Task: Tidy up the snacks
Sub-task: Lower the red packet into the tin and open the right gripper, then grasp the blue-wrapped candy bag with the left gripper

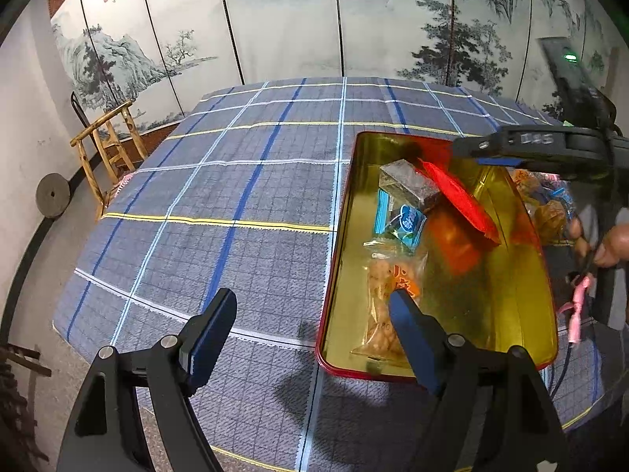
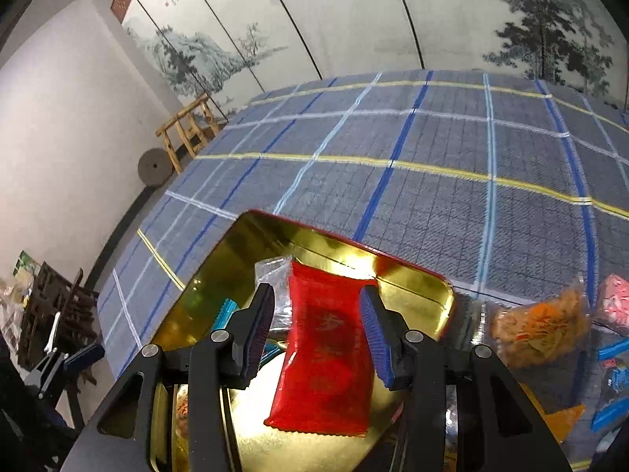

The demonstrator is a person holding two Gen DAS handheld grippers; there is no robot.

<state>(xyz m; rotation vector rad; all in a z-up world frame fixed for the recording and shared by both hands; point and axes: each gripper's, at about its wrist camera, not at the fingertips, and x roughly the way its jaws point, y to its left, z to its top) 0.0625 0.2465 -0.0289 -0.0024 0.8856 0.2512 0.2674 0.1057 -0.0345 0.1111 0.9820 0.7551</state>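
Note:
An open tin with a red rim (image 1: 332, 244) (image 2: 412, 271) and gold inside lies on the plaid tablecloth. Inside it are a dark grey packet (image 1: 409, 185), a blue packet (image 1: 401, 222) and a clear bag of orange snacks (image 1: 389, 279). My right gripper (image 2: 316, 297) (image 1: 471, 157) is shut on a red packet (image 2: 326, 354) (image 1: 460, 200), which hangs tilted over the tin's far half. My left gripper (image 1: 310, 330) stands open over the tin's near left corner, its right finger above the orange bag, with nothing gripped.
More loose snacks (image 1: 546, 204) (image 2: 538, 326) are piled on the cloth to the right of the tin, with blue packets (image 2: 613, 354) and a pink one (image 2: 613, 299). A hand (image 1: 613, 244) holds the right gripper. A wooden chair (image 1: 110, 145) stands beyond the table's left edge.

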